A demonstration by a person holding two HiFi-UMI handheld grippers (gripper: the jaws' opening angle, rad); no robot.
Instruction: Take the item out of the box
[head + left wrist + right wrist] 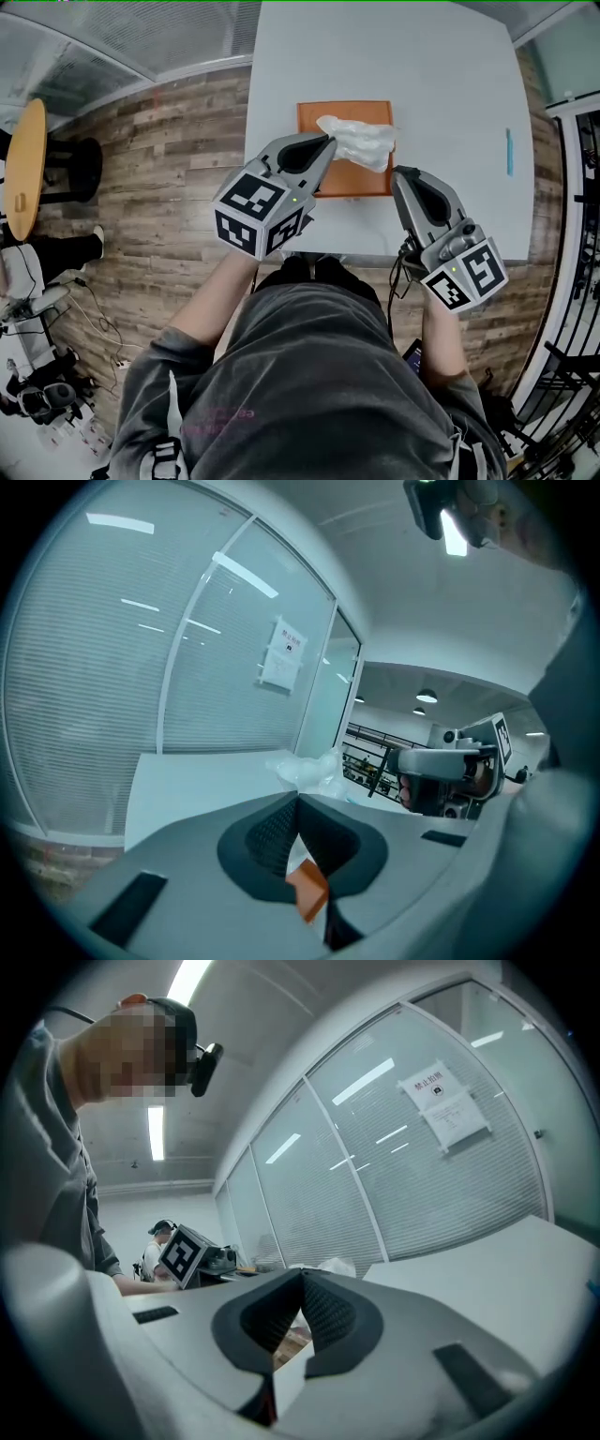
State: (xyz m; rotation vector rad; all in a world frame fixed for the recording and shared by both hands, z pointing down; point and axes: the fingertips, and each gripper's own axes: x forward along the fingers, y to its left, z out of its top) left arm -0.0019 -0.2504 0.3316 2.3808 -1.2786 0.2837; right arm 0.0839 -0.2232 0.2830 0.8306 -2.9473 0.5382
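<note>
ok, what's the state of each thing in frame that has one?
left tool: shut, apparently pinching the bag's edge.
right tool: shut, nothing between the jaws, tip beside the box's right edge.
white plastic bag: crumpled, over the box's far right part, not yet clear of it.
orange box: open, lying flat.

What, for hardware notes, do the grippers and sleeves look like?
Light-grey shells taper to the left claw and right claw, with black textured pads. Each carries a cube of black-and-white square markers and a green light. A black cable runs below the right one. Grey sleeves.
</note>
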